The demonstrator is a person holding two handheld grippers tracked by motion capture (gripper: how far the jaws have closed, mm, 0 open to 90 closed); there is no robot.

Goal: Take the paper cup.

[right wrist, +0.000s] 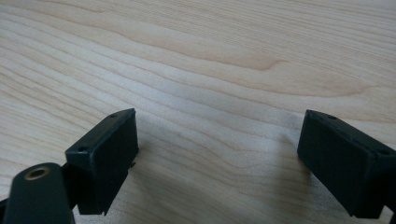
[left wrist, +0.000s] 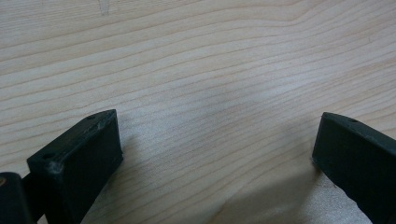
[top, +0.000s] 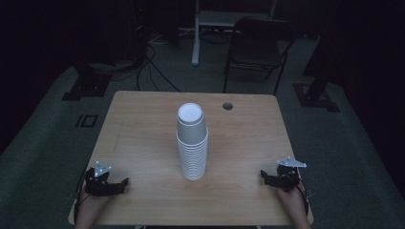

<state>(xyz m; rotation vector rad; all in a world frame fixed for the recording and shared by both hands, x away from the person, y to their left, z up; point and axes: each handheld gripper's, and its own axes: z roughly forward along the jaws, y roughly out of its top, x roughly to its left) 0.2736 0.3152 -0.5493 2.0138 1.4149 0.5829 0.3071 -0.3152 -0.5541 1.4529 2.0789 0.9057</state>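
left hand-held gripper (top: 123, 182): mine, resting at the near-left corner of the tabletop (top: 143, 119), jaws spread wide, nothing between them; in the left gripper view I see bare wood grain between the jaws.
right hand-held gripper (top: 264, 175): mine, near-right corner, jaws equally wide apart, gripping nothing.
cup stack (top: 192, 143): nested white paper cups, standing mid-tabletop, well apart from both my grippers.
progress: I judge nothing is started; stack is whole, no cup is separated, neither gripper is touching it. Everything is left: reach in, grip the top cup, lift it off.
orientation: long axis vertical, upright, leaning slightly; the white disc on top looks like a cup base, so mouths likely face down, though I can't confirm.
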